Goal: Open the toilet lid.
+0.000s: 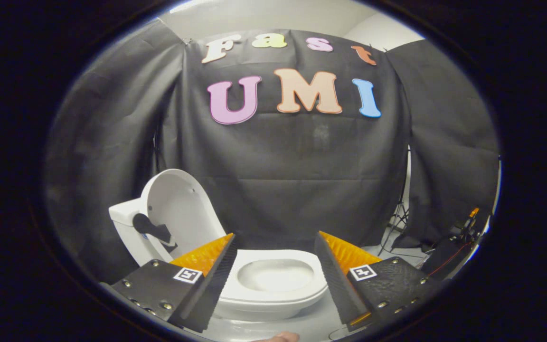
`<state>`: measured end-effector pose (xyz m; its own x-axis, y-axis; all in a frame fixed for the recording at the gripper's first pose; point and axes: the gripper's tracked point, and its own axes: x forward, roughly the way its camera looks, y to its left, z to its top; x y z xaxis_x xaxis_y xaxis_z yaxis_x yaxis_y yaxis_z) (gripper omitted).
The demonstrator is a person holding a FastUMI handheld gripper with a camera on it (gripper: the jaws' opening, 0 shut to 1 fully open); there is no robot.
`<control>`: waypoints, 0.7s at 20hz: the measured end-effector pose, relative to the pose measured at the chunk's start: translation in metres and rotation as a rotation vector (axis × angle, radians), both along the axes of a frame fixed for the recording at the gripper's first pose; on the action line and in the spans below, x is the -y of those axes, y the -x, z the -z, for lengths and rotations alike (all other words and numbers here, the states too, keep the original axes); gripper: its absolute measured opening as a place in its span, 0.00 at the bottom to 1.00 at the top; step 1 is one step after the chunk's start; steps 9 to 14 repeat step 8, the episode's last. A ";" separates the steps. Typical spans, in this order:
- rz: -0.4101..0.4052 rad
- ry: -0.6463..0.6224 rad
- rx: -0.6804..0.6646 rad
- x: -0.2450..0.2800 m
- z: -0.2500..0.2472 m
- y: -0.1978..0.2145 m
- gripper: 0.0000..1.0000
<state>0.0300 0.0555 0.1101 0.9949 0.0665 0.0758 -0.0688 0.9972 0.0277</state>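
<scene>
Spread wide, gripping nothing: fingers (273, 266), toilet bowl (273, 280) seen between them just ahead. Beyond the left finger, toilet lid (178, 209) stands raised, leaning back against the tank (121, 218). Seat ring down around the bowl; bowl apparently empty, no water discernible. By the look of it, task essentially done; next move probably calls only for backing off without bumping the lid. Behind, black cloth wall (302, 166); beyond the right finger, a stand and cables (454, 242).

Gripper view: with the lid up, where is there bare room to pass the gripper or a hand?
Free: between the open gripper fingers above the seat, and the floor right of the bowl toward the stand. Crowded: left, where the raised lid leans against the tank.
</scene>
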 end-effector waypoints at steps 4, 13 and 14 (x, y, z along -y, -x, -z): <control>-0.011 -0.007 -0.021 -0.006 0.006 0.001 0.97; -0.032 -0.006 0.000 -0.007 0.006 0.005 0.97; -0.032 -0.006 0.000 -0.007 0.006 0.005 0.97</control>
